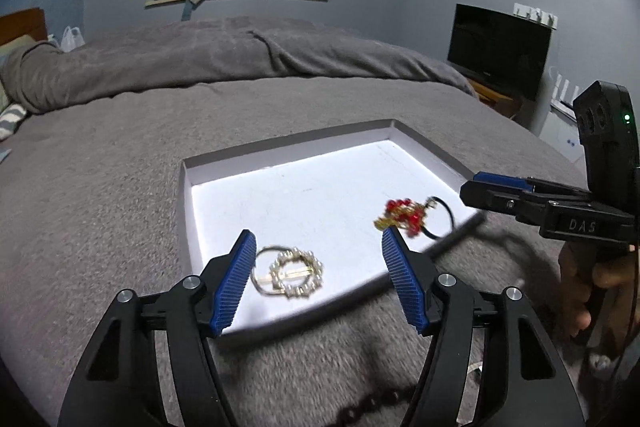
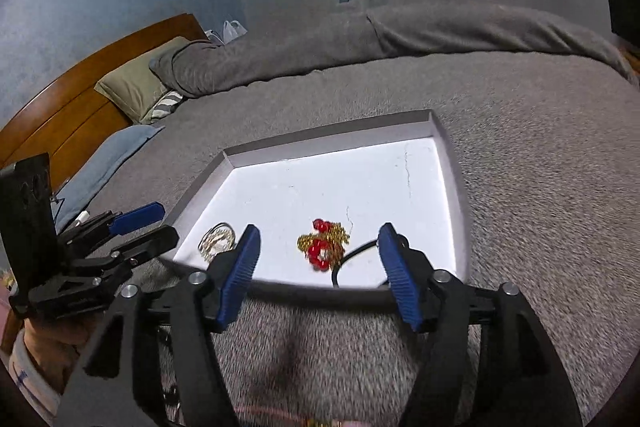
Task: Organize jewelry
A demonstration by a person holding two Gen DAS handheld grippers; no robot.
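Two pieces already lie in the shallow white cardboard tray (image 1: 224,167): a pearl-ringed gold hair clip (image 1: 294,273) just beyond the left gripper (image 1: 318,277), and a red-beaded gold ornament (image 2: 324,245) between the right gripper (image 2: 318,267) fingers. Both grippers gape wide, empty. A dark beaded string (image 1: 372,405) beneath the left gripper seems left to do.

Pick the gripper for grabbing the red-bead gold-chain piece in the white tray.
Right. The open right gripper frames the red-bead gold-chain piece between its fingers; the open left gripper sits nearer the pearl ring brooch.
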